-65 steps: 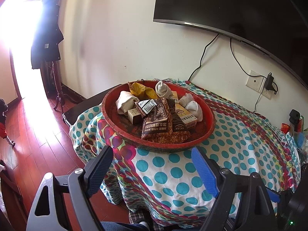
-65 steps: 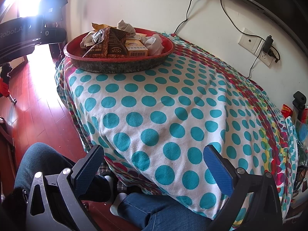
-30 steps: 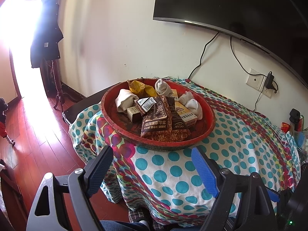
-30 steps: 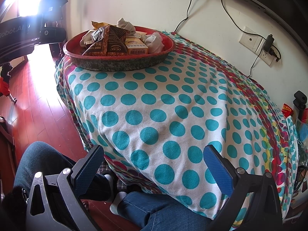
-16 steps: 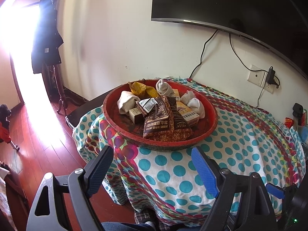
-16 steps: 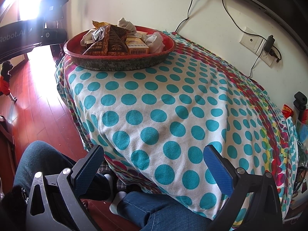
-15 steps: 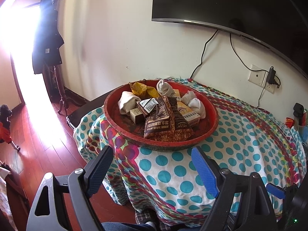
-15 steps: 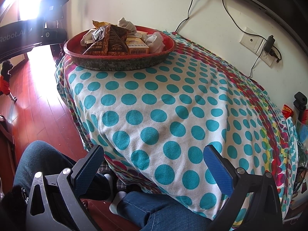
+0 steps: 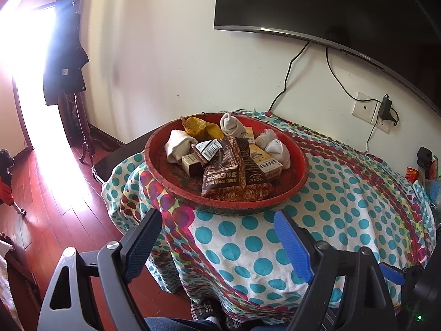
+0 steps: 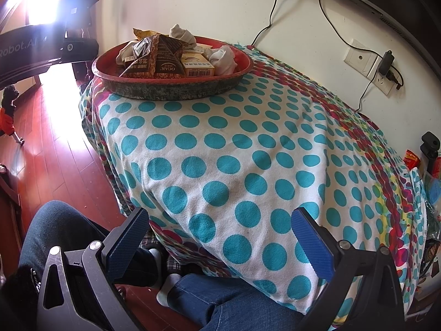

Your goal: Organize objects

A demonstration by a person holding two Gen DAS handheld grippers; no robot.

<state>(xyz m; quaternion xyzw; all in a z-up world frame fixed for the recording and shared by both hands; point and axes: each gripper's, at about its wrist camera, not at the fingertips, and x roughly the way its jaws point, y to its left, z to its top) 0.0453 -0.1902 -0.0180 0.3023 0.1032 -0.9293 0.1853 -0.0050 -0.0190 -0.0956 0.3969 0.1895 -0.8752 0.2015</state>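
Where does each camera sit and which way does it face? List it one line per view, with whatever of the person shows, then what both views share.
Left wrist: on the left gripper, jaws open, at the near table edge, looking slightly down at the red tray of snack packets and rolled socks; a strip of jeans shows at the bottom.
Right wrist: on the right gripper, jaws open, lower and further right, facing across the polka-dot tablecloth; the person's jeans-clad legs and socked feet show.
Shared: the tray, tablecloth, wall socket and TV edge.
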